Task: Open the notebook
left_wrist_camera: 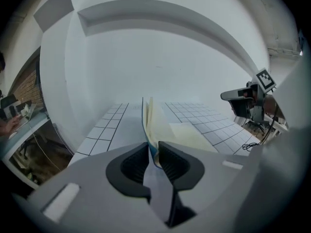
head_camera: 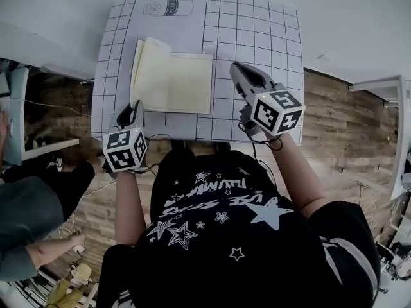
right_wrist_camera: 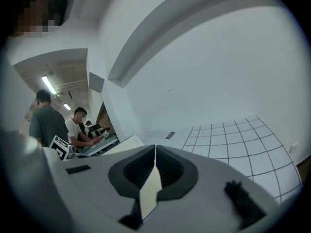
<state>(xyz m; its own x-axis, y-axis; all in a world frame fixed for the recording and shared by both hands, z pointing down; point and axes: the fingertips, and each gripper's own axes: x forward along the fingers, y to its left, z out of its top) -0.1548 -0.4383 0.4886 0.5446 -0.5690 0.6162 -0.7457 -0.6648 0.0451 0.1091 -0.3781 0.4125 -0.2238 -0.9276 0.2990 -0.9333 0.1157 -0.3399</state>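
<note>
The notebook (head_camera: 183,82) lies open on the gridded table mat (head_camera: 257,31), cream pages up. Its left cover and a few leaves (head_camera: 137,69) stand nearly upright. My left gripper (head_camera: 131,113) is at the notebook's near left corner. In the left gripper view the blue-edged cover and leaves (left_wrist_camera: 151,123) run between the jaws, and the left gripper (left_wrist_camera: 154,154) is shut on them. My right gripper (head_camera: 236,68) hovers just right of the notebook, apart from it. In the right gripper view the right gripper (right_wrist_camera: 155,154) is shut with nothing in it.
A can is printed on the mat (head_camera: 168,8) at the far edge. A cable (head_camera: 260,141) hangs at the table's near right edge. Another person (head_camera: 29,217) sits at the left over the wood floor (head_camera: 347,127). More people (right_wrist_camera: 46,123) stand at a desk in the background.
</note>
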